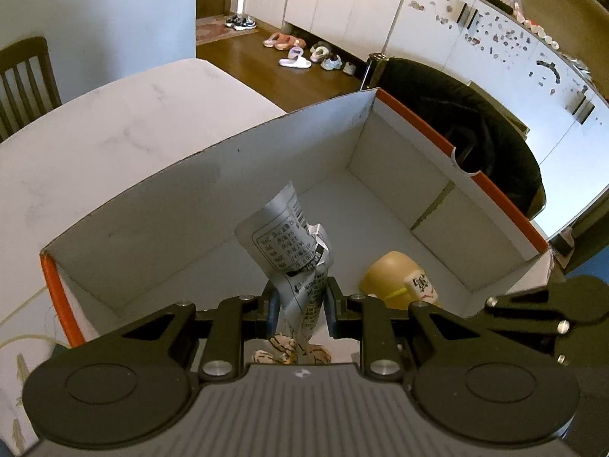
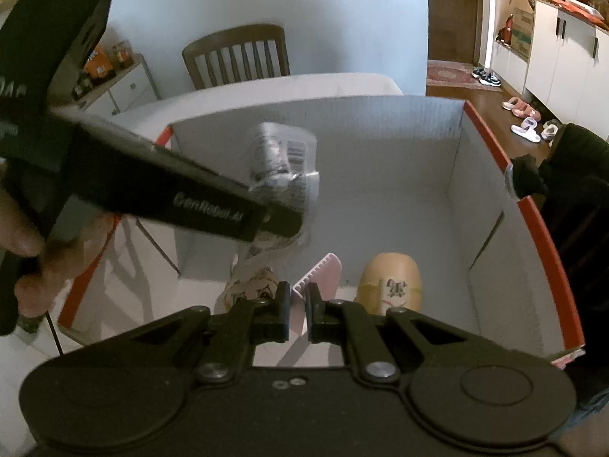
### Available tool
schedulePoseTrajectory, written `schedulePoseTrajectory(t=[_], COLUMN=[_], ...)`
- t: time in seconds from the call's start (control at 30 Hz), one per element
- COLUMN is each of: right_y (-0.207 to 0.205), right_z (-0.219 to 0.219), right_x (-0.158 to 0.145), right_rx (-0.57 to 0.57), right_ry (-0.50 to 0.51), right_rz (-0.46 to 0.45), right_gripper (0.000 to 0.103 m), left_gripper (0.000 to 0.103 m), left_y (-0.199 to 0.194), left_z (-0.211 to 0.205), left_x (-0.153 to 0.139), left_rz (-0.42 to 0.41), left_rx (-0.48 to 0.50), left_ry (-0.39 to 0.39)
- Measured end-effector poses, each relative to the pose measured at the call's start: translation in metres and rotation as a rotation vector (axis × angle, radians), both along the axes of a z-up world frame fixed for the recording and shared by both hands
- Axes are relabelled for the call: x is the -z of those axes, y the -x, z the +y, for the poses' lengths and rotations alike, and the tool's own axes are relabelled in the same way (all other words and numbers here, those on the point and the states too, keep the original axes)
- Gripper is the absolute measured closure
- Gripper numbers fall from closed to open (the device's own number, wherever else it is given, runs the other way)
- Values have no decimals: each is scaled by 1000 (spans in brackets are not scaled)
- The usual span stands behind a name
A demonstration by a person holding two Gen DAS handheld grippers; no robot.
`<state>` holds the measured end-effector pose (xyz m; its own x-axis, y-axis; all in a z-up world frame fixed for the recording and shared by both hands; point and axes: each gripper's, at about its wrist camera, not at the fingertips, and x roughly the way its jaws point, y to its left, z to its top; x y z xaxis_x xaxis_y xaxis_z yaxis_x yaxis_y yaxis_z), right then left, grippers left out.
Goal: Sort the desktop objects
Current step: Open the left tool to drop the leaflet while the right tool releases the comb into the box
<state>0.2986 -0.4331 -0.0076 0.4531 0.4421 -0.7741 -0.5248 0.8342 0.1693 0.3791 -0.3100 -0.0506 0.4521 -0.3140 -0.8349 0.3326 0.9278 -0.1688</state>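
My left gripper (image 1: pixel 300 304) is shut on a crumpled silver snack wrapper (image 1: pixel 289 240) and holds it over the open white cardboard box (image 1: pixel 182 205) with orange edges. The wrapper (image 2: pixel 281 160) and the left gripper (image 2: pixel 274 221) also show in the right wrist view, blurred. My right gripper (image 2: pixel 298 304) is shut on a pink comb (image 2: pixel 319 272) above the box (image 2: pixel 495 205). A tan bottle with a label (image 1: pixel 399 278) lies on the box floor; it also shows in the right wrist view (image 2: pixel 392 278). A patterned beige item (image 2: pixel 251 285) lies beside it.
The box stands on a white table (image 1: pixel 95 125). A wooden chair (image 2: pixel 236 57) stands at the table's far side. A black chair with a dark jacket (image 1: pixel 475 122) is beyond the box. Shoes (image 1: pixel 297 53) lie on the wooden floor by white cabinets.
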Motion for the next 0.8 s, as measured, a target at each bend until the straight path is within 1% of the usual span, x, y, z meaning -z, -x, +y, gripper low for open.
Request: schedulePoseTrajectory(t=[0.27, 0.33, 0.47, 0.57, 0.7, 0.8], right_y=[0, -1, 0, -1, 0, 3], right_z=[4, 4, 6, 5, 3, 2], right_x=[7, 7, 7, 8, 4, -2], right_rx=[-10, -9, -9, -5, -3, -10], right_ry=[23, 26, 38, 41, 35, 24], right_rz=[21, 27, 26, 27, 20, 9], right_gripper=[95, 95, 85, 83, 73, 69], left_gripper=[80, 80, 80, 80, 80, 80], left_y=[-8, -8, -4, 1, 7, 14], left_z=[2, 4, 7, 9, 14, 15], left_x=[9, 11, 8, 4, -5, -13], left_rz=[47, 54, 43, 26, 11, -4], left_rx=[-28, -34, -40, -51, -68, -63], left_ry=[-55, -52, -38, -28, -7, 12])
